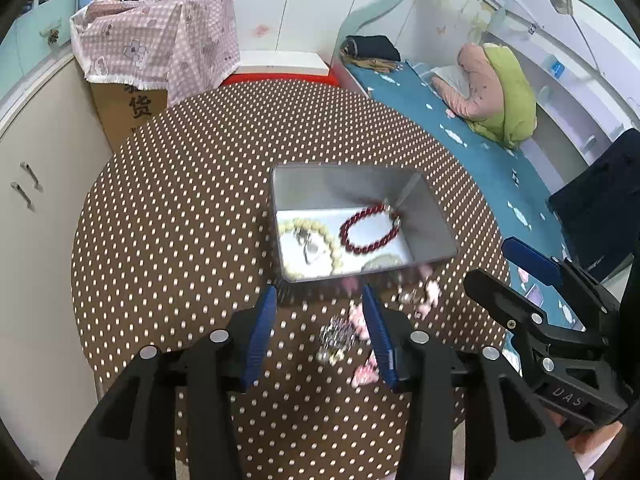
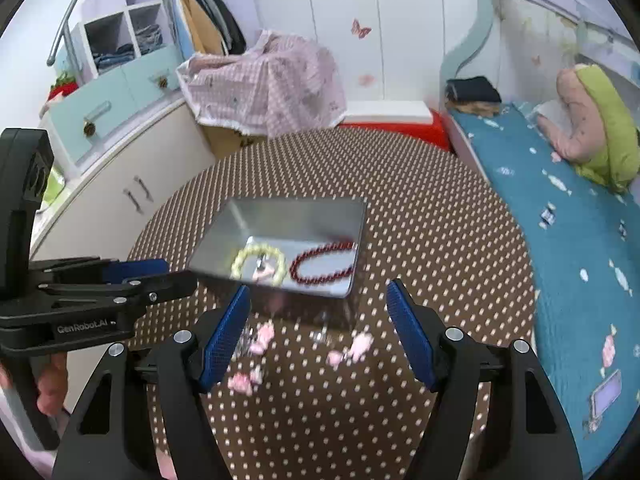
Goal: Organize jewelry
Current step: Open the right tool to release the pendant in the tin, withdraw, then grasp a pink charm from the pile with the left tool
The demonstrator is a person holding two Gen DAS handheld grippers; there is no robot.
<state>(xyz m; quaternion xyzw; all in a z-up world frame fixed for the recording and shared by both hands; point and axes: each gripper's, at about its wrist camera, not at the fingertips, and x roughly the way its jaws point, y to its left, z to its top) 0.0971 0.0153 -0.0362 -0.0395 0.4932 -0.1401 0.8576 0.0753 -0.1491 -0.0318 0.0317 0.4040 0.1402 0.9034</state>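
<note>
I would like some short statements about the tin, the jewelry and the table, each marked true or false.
1. The red bead bracelet lies inside the metal tin. True.
2. The tin is empty. False: it holds the red bracelet and a pale bead bracelet.
3. Pink jewelry lies on the dotted tablecloth in front of the tin. True.
4. The left gripper is shut on the red bracelet. False: its fingers stand apart and hold nothing.
5. The right gripper is open. True.
</note>
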